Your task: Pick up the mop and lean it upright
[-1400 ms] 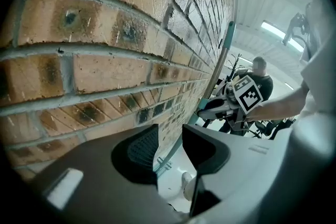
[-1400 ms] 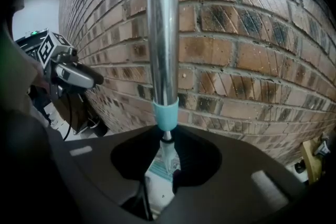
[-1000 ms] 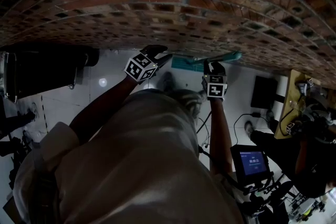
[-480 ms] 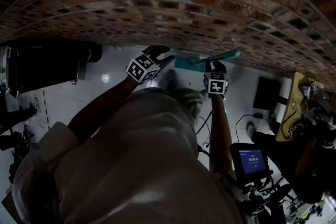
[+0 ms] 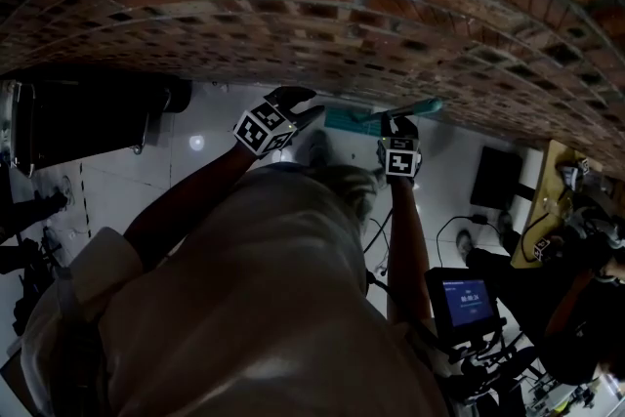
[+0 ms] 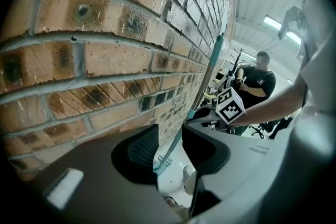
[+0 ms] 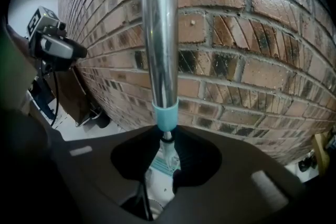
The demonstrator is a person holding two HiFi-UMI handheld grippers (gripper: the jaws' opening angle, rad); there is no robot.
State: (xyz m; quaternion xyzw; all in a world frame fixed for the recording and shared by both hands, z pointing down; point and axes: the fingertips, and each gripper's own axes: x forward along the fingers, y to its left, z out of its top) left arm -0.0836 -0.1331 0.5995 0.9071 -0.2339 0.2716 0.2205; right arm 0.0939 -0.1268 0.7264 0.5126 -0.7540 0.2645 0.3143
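Note:
The mop stands upright against the brick wall (image 5: pixel 322 24). Its silver handle (image 7: pixel 160 34) with a teal collar rises between the jaws of my right gripper (image 7: pixel 167 136), which is shut on it. The teal mop head (image 7: pixel 161 168) lies on the floor below. From the head view I see the mop head (image 5: pixel 344 119) and the handle's teal top (image 5: pixel 415 104) just beyond the right gripper (image 5: pixel 398 122). My left gripper (image 5: pixel 298 103) hovers to the left of the mop, open (image 6: pixel 170 147) and empty. The mop handle (image 6: pixel 212 65) shows beyond its jaws.
A dark cabinet (image 5: pixel 78 127) stands at the left against the wall. A lit screen (image 5: pixel 467 300) on a stand, cables and a black box (image 5: pixel 493 176) sit on the floor at the right. A seated person (image 6: pixel 260 81) is further off.
My right gripper has sunk slightly along the wall with the mop handle still between its jaws. The left gripper has stayed where it was.

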